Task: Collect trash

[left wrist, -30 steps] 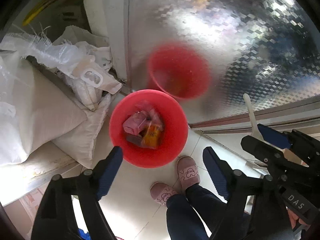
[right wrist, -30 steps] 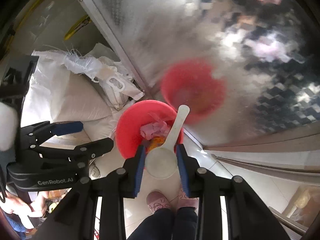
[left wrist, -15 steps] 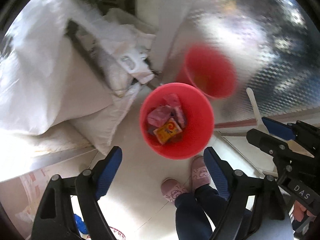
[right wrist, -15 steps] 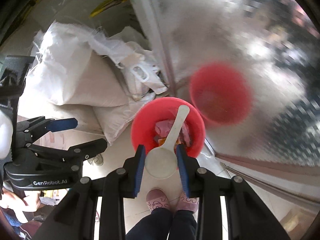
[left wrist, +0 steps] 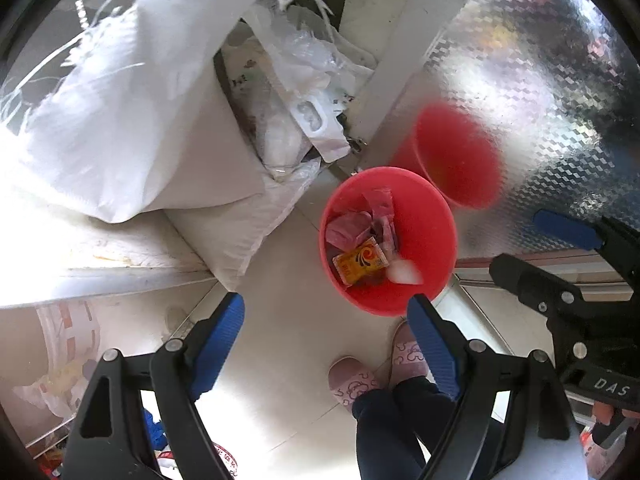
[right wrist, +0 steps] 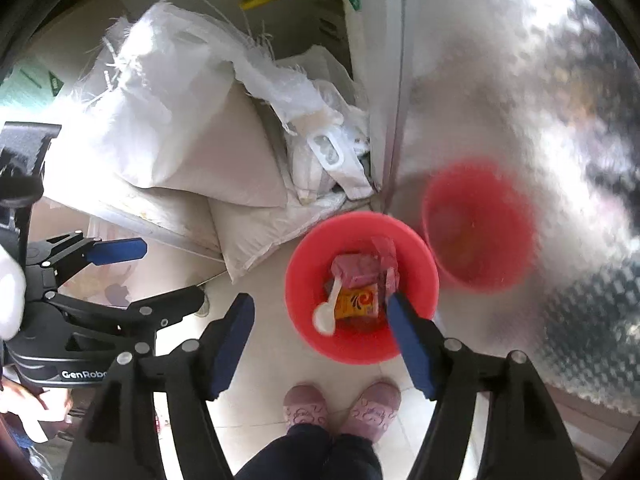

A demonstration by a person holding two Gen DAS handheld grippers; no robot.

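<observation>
Spoon [right wrist: 326,312] lies in the red bucket [right wrist: 304,276] with the wrappers; right tool [right wrist: 320,340] is opening, empty, and left tool [left wrist: 326,344] gapes empty, so a low swing could tip the bucket

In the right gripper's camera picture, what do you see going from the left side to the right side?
Left gripper → white sacks → red bin with the white scoop and orange packet inside → the bin's red reflection in the shiny metal door.
</observation>
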